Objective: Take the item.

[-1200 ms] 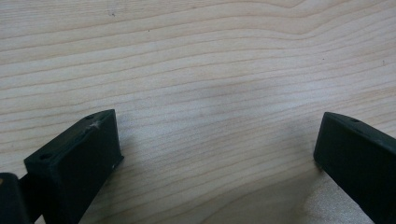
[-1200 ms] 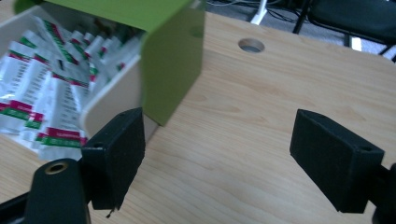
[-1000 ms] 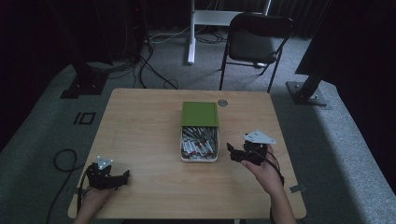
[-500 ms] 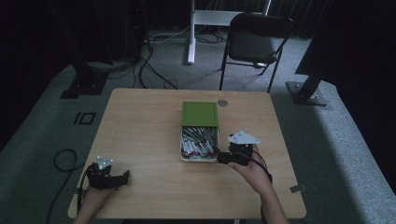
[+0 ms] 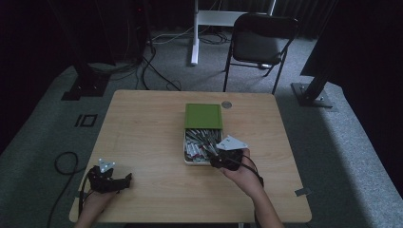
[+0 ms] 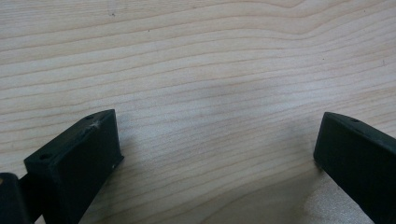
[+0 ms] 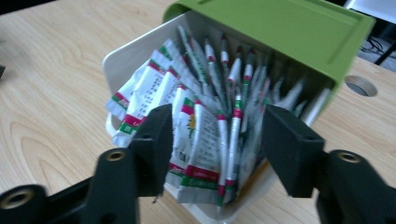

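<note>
A white box (image 5: 189, 160) (image 7: 135, 49) stands at the table's middle, half covered by its slid-back green lid (image 5: 203, 116) (image 7: 289, 28). Inside stand several white sachets (image 5: 200, 145) (image 7: 201, 135) with red and green bands. My right gripper (image 5: 215, 154) (image 7: 217, 133) is open over the box's near right corner, its jaws straddling the upright sachets without closing on any. My left gripper (image 5: 124, 179) (image 6: 217, 154) rests open on the bare wood near the table's front left corner, with nothing between its jaws.
The wooden table (image 5: 142, 123) has a round cable hole (image 5: 226, 104) (image 7: 360, 86) behind the box. A black folding chair (image 5: 259, 45) and a white desk leg (image 5: 195, 33) stand beyond the far edge. Cables (image 5: 62, 164) lie on the floor at left.
My right gripper has moved left from the table's right side to the box and now sits over the sachets. The left gripper has not moved.
</note>
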